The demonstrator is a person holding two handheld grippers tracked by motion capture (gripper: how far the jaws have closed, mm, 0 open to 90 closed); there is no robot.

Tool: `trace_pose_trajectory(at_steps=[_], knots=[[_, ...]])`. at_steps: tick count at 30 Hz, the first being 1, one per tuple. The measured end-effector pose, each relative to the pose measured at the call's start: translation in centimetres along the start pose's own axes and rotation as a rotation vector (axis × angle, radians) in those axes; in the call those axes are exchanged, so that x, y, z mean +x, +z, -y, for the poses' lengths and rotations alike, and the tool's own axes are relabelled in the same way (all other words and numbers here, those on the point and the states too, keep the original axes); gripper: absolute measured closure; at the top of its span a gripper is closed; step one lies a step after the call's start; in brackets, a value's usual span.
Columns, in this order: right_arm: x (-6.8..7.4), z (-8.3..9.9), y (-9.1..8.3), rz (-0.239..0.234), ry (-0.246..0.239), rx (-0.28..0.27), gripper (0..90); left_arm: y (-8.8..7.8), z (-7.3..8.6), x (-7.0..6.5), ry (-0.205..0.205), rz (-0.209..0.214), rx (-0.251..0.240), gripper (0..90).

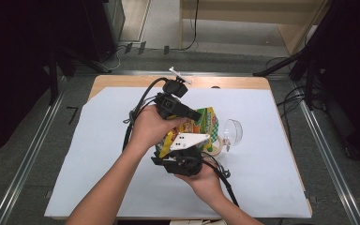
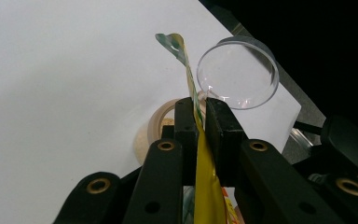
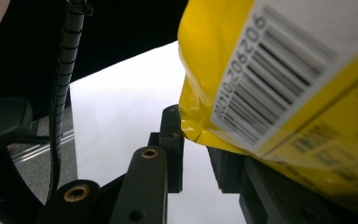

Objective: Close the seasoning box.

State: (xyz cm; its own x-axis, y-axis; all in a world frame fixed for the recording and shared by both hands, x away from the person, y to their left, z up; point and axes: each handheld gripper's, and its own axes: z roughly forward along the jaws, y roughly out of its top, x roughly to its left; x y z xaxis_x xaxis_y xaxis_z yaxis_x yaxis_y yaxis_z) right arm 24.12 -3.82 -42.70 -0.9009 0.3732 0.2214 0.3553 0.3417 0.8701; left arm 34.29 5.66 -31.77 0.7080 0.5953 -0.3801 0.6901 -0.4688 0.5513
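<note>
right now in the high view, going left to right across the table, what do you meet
left hand → yellow snack bag → tape roll → clear plastic cup

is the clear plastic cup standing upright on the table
No, in the left gripper view the clear cup lies on its side on the white sheet, its round mouth facing the camera.

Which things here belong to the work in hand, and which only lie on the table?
In hand: yellow snack bag, pinched by the left gripper and the right gripper.
Lying about: clear plastic cup, tape roll.
</note>
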Motion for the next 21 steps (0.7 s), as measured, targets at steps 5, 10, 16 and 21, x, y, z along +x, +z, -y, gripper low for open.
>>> trace_pose_trajectory(at_steps=[5,10,16,21], knots=[[0.04,-0.02,0.01,-0.001,0.001,-0.002,77.7,0.01,-0.02,0.06,-0.002,0.004,0.001,83.6],[0.08,-0.02,-0.01,-0.003,0.005,-0.003,77.8,0.01,-0.02,0.05,-0.002,0.004,0.001,83.6],[0.09,-0.01,0.0,-0.003,0.004,-0.003,77.8,0.01,-0.02,0.03,-0.002,0.005,0.0,83.6],[0.1,-0.03,-0.03,-0.001,0.004,-0.002,77.9,0.0,-0.04,-0.02,-0.003,0.004,0.0,83.6]])
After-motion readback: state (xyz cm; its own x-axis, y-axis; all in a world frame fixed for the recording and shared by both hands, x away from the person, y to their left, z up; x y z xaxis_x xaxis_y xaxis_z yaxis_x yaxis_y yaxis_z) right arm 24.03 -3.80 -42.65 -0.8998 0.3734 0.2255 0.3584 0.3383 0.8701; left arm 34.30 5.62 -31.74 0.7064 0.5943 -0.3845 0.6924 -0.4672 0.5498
